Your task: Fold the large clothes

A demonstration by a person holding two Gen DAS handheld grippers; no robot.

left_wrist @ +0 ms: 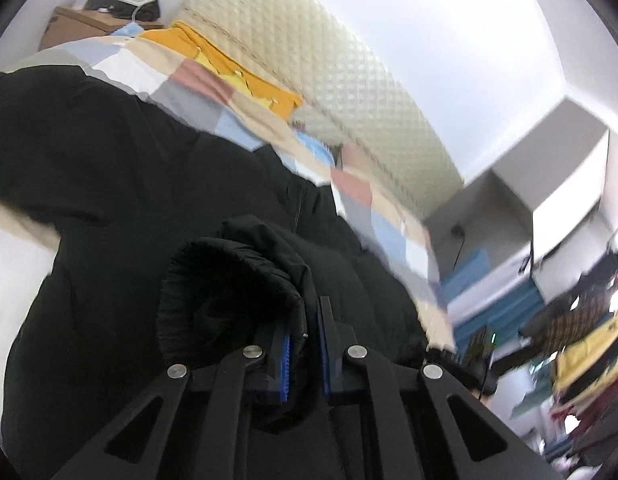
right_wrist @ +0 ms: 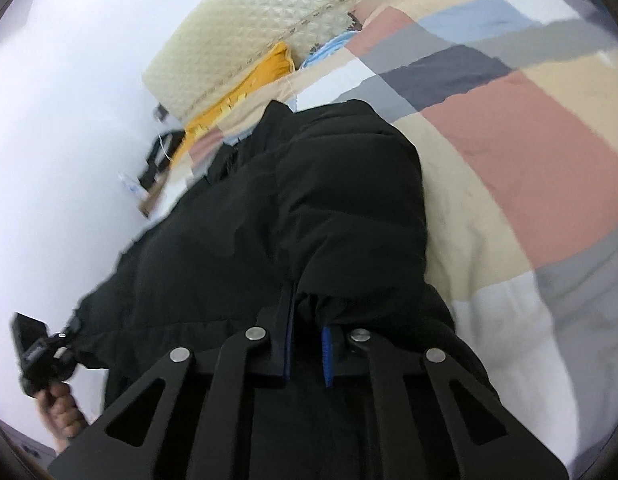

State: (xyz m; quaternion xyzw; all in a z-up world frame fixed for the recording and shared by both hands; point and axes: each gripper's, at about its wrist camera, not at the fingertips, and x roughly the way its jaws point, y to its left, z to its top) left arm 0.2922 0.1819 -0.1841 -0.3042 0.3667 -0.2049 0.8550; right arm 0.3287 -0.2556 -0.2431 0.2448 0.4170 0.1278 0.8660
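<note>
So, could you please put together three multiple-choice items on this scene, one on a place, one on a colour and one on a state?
1. Where does the black jacket lie?
A. on a patchwork bedspread
B. on a wooden floor
C. on a hanger

2. What colour is the cloth that lies along the quilted headboard?
A. green
B. orange-yellow
C. purple

3. How does the left gripper stand?
A. wide open above the jacket
B. shut on the jacket
C. shut on a pillow

Answers:
1. A: checked squares of the bedspread show around the jacket.
2. B: an orange-yellow strip runs beside the cream padding.
3. B: black fabric sits pinched between its blue pads; the right gripper nips the jacket likewise.
</note>
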